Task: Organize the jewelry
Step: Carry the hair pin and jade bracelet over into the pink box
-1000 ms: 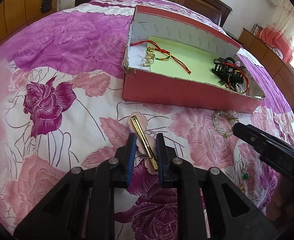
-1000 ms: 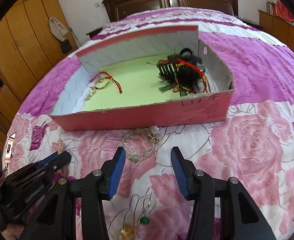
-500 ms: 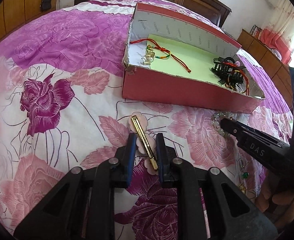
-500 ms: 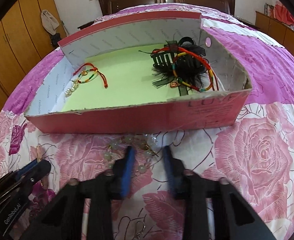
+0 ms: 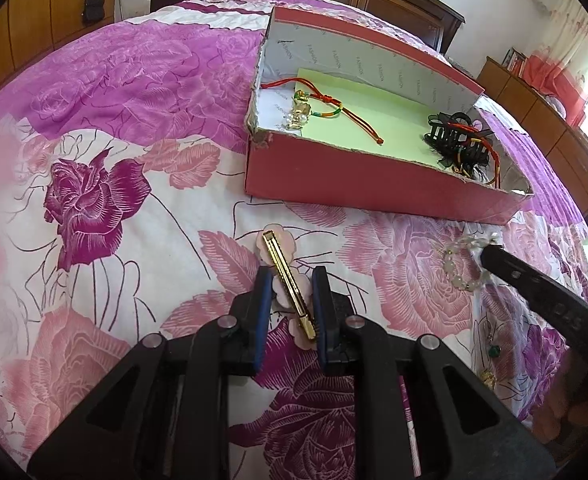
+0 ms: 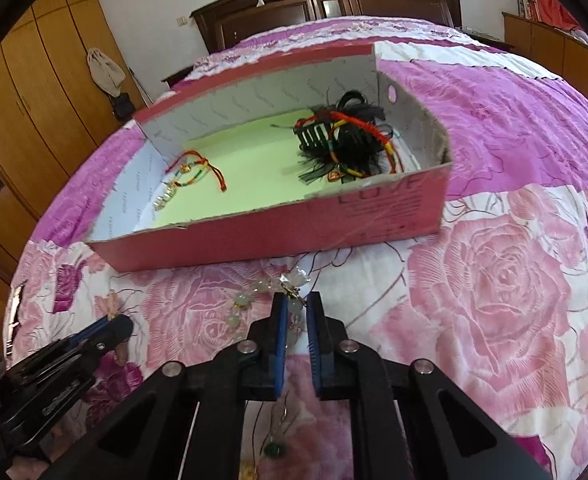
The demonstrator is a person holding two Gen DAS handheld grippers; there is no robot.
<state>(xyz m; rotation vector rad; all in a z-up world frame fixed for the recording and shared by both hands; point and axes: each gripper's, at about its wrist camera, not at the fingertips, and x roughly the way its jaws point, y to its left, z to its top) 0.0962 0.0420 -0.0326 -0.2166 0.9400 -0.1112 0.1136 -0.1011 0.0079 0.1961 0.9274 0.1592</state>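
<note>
Two tongs rest low on the bedspread point(image 5: 94, 80), one in each of my hands. My left gripper point(image 5: 292, 280) is nearly closed, its blue pads pinching a gold hair clip point(image 5: 288, 280) backed with pink petals; the clip lies slanted on the cloth, its far end poking out past the tips. My right gripper point(image 6: 296, 304) has just been closing and is now almost shut on the pale bead bracelet point(image 6: 246, 304), a strand of beads caught between the pads while the rest curls out to the left on the bed. Just beyond both stands the red box point(image 6: 254, 236), its near wall between my tongs and the green floor inside. A red cord bracelet point(image 6: 198, 168) lies at the box's left end, a black claw clip point(image 6: 346, 140) tangled with coloured cords at its right. Green drop earrings point(image 6: 274, 448) lie under my right gripper.
</note>
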